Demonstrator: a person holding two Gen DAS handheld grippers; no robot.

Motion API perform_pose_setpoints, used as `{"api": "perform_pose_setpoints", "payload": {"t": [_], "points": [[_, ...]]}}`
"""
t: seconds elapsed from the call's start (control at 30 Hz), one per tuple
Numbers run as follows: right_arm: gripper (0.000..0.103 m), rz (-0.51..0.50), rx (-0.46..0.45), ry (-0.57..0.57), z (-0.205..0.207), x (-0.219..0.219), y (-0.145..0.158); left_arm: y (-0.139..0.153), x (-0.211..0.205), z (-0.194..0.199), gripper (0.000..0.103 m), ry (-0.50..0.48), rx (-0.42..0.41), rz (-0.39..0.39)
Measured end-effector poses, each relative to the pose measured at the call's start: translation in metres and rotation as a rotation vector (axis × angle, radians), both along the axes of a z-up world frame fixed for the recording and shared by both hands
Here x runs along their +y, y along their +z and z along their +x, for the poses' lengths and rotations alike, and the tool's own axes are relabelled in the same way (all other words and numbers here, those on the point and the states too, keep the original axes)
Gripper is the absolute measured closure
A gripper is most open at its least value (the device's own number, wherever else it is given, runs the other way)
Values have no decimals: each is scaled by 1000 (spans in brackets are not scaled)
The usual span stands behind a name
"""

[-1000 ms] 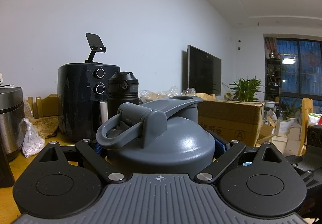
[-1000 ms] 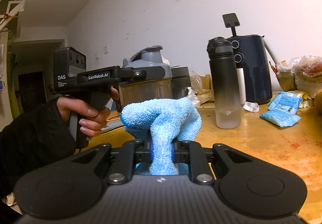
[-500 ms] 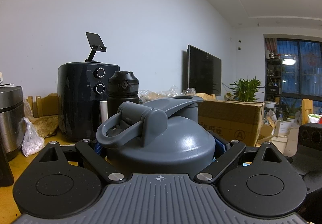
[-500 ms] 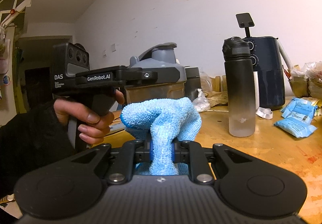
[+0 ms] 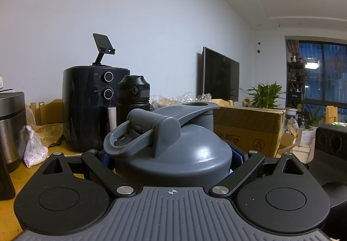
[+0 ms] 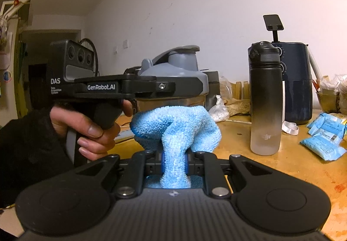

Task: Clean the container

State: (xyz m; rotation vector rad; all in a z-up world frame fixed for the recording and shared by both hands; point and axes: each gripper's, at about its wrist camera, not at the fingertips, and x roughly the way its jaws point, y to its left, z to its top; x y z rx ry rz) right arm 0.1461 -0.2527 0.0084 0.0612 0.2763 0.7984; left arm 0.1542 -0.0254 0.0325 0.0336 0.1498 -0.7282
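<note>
The container is a shaker bottle with a grey domed lid (image 5: 173, 150) and a clear body (image 6: 173, 101). My left gripper (image 5: 172, 157) is shut on it just under the lid and holds it upright; the gripper also shows from the side in the right wrist view (image 6: 130, 87). My right gripper (image 6: 174, 163) is shut on a light blue microfibre cloth (image 6: 175, 128). The cloth sits right in front of the container's body, at or very near its wall; I cannot tell if they touch.
On the wooden table (image 6: 292, 167) stand a black-to-frosted water bottle (image 6: 265, 98), a dark air fryer (image 6: 297, 80) with a phone stand on top, blue packets (image 6: 325, 134) and a white bag (image 6: 218, 108). A cardboard box (image 5: 249, 128) and steel pot (image 5: 10, 126) flank the container.
My right gripper with the cloth has moved closer to the held container, which now looms larger. The left gripper and container have stayed still.
</note>
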Motion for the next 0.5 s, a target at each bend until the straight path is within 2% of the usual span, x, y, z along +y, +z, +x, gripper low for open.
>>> {"api": "perform_pose_setpoints", "payload": {"t": [0.5], "points": [[94, -83, 67, 1, 9, 7, 0, 0, -1, 1, 7, 6, 1, 4]]}}
